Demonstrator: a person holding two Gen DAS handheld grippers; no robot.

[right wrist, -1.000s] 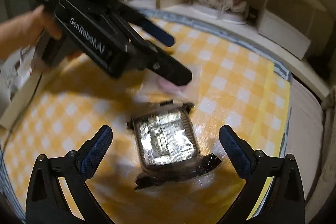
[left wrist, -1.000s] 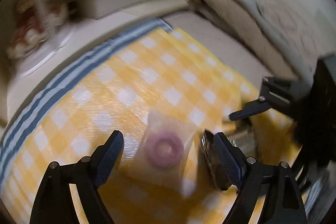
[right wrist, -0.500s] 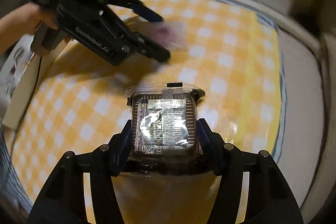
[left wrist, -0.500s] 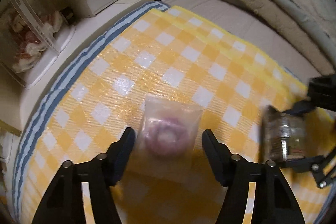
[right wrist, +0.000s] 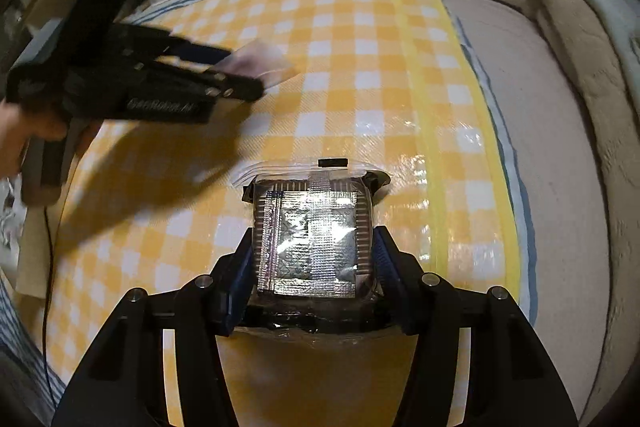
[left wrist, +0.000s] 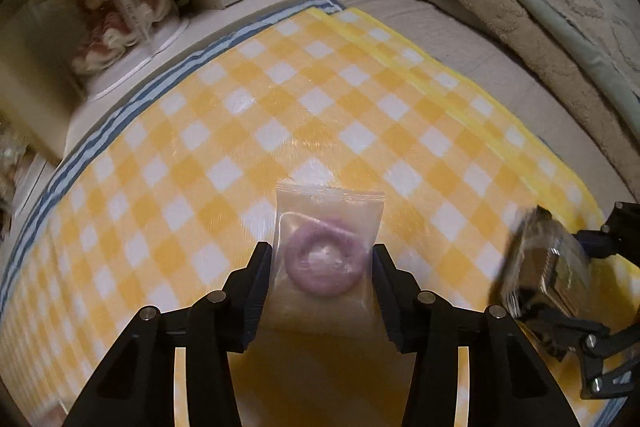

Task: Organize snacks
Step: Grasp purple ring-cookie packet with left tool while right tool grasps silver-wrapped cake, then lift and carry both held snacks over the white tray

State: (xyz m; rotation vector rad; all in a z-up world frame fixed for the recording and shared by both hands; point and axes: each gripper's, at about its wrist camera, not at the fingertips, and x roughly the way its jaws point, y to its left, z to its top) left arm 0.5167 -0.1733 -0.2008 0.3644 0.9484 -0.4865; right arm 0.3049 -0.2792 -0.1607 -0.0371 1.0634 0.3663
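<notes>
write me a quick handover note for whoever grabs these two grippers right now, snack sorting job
Left gripper: jaws closing around the clear bag with the pink ring snack, which sits between its fingers, apparently held just off the yellow checked cloth.
Right gripper: jaws closing on the silver foil snack pack in its clear wrap; the pads look to be against its sides.
Both grippers are over the cloth, left gripper to the left of the right one.
Done: both snacks are between the jaws.
Left: carry each to its place. No bin or tray for snacks shows in either view, so find the destination first.
</notes>
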